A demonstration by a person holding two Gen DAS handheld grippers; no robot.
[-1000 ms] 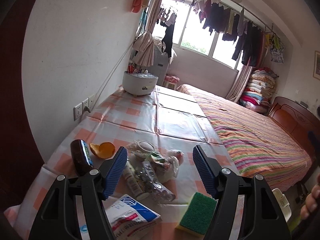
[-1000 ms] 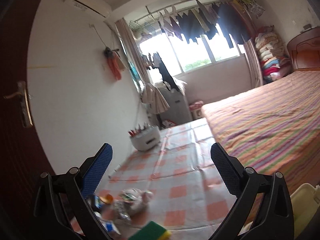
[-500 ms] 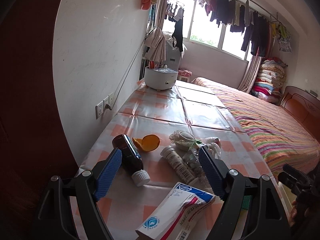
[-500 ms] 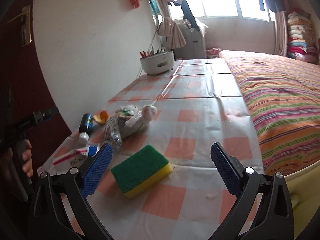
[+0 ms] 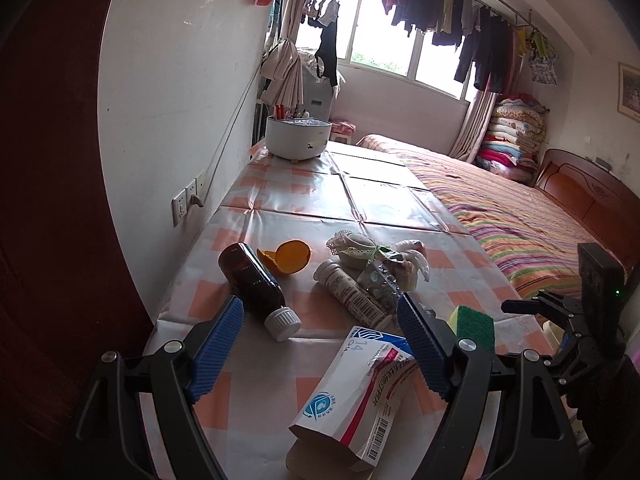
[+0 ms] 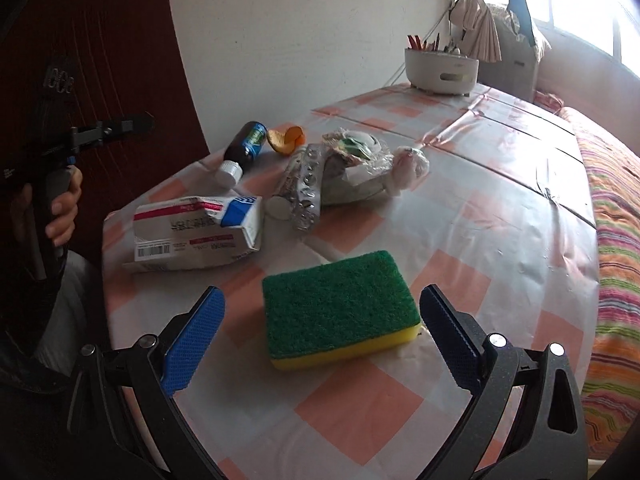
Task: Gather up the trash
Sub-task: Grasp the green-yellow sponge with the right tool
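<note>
Hovering over checked tablecloth (image 5: 248, 364): left gripper (image 5: 320, 344), jaws just widened, spread wide above crumpled medicine box (image 5: 360, 392), clear of it. Brown bottle (image 5: 256, 280), orange peel (image 5: 290, 256), white pill bottle (image 5: 348, 292), blister packs (image 5: 378, 280) just beyond. Right gripper (image 6: 320, 336) likewise apart, flanking green-and-yellow sponge (image 6: 340, 308) without touching.
</note>
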